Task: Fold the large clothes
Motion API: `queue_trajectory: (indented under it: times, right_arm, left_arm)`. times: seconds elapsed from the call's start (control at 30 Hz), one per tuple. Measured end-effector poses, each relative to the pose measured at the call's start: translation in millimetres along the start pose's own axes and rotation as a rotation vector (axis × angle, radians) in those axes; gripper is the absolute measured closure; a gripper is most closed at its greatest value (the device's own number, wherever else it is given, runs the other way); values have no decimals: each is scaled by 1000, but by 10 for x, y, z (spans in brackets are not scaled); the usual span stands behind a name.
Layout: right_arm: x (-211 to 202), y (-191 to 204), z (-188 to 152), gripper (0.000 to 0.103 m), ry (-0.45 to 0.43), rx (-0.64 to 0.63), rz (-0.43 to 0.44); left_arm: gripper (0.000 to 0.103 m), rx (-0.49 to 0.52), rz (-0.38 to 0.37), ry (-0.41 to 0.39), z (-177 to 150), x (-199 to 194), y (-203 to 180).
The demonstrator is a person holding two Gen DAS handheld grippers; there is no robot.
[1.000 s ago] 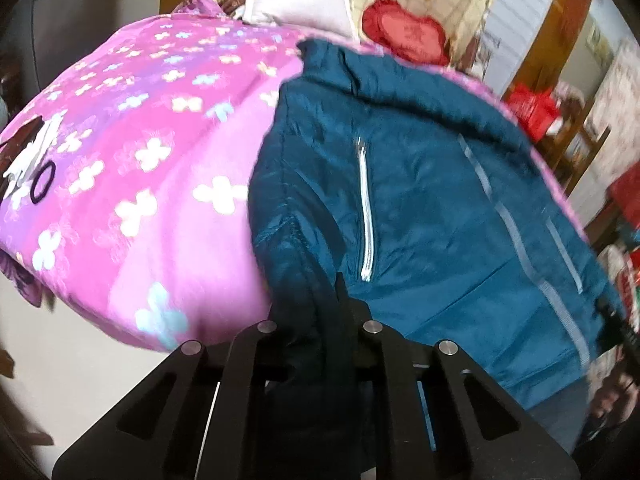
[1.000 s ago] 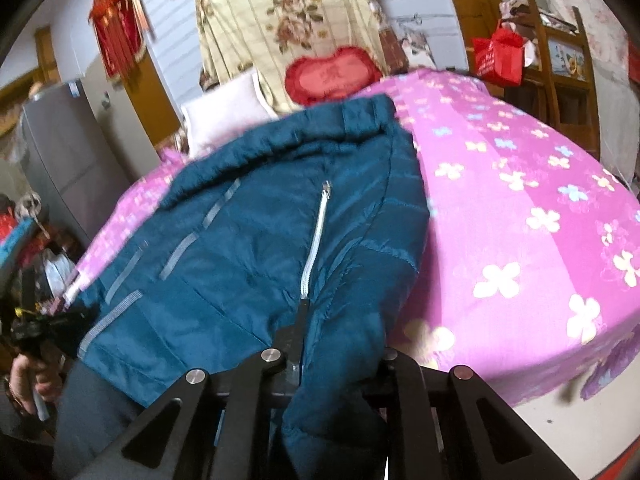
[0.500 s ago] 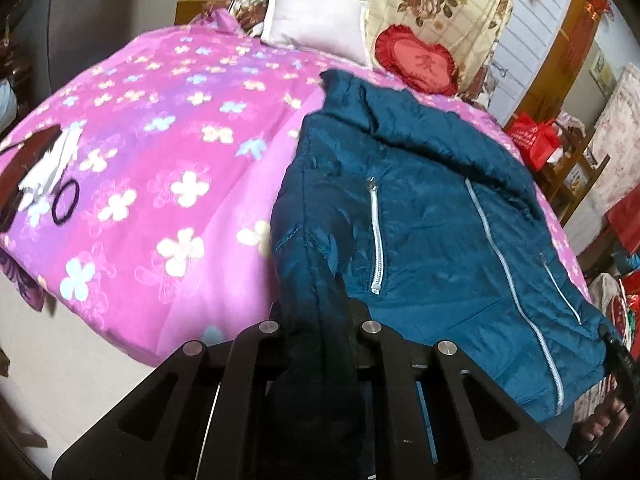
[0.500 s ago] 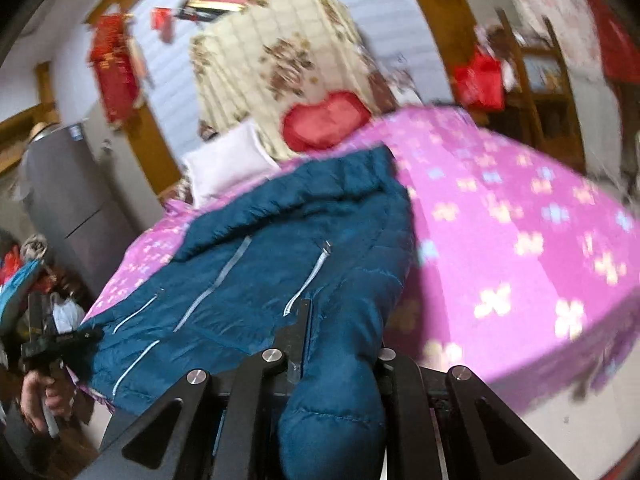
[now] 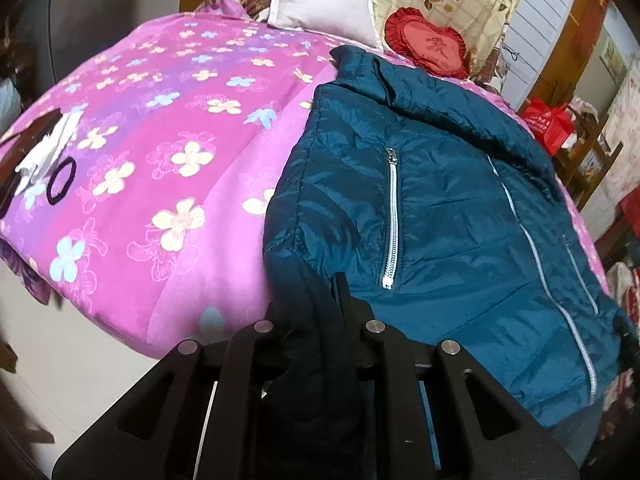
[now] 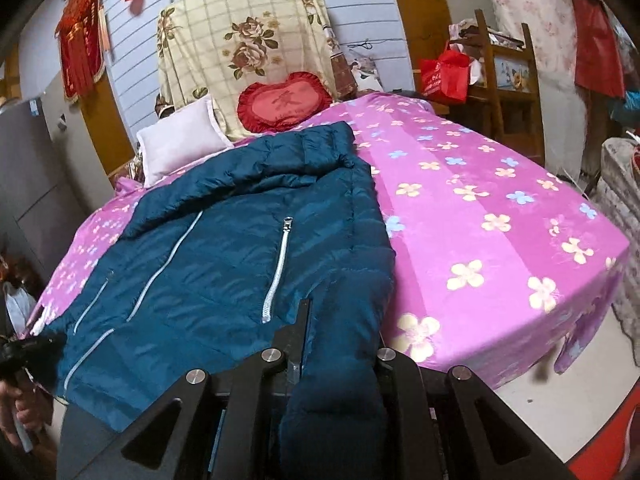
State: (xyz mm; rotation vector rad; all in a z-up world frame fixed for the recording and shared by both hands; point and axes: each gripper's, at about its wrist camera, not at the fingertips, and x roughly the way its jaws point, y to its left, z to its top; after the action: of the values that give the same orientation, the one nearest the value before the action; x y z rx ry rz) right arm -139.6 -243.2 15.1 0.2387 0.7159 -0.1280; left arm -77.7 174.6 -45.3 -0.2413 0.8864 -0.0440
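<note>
On the left wrist view, the left gripper (image 5: 316,312) is clenched on a dark fold of the teal jacket (image 5: 440,216), which lies spread front-up on the pink flowered bedspread (image 5: 160,160), collar toward the white pillow (image 5: 324,0) and red heart cushion (image 5: 428,46); a black hair tie (image 5: 61,181) lies near the bed's left edge. From the right wrist view, the right gripper (image 6: 340,344) grasps a bunched sleeve (image 6: 344,320) of that jacket (image 6: 224,248) near the bed's front edge; a red bag (image 6: 444,74) hangs by a wooden chair (image 6: 508,56)
</note>
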Motion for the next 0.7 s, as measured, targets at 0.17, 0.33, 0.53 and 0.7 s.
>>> queue_trajectory:
  times: [0.17, 0.33, 0.53, 0.7]
  right_arm:
    - [6, 53, -9, 90, -5, -24, -26]
    - [17, 83, -1, 90, -6, -29, -34]
    - [29, 96, 0, 90, -6, -34, -39]
    - [48, 114, 2, 90, -5, -38, -50]
  left_arm:
    - [91, 36, 22, -34, -37, 8, -27]
    - [80, 16, 1, -22, -42, 50, 19]
    - [61, 28, -39, -9, -65, 79, -18]
    - [46, 91, -80, 1, -102, 67, -85]
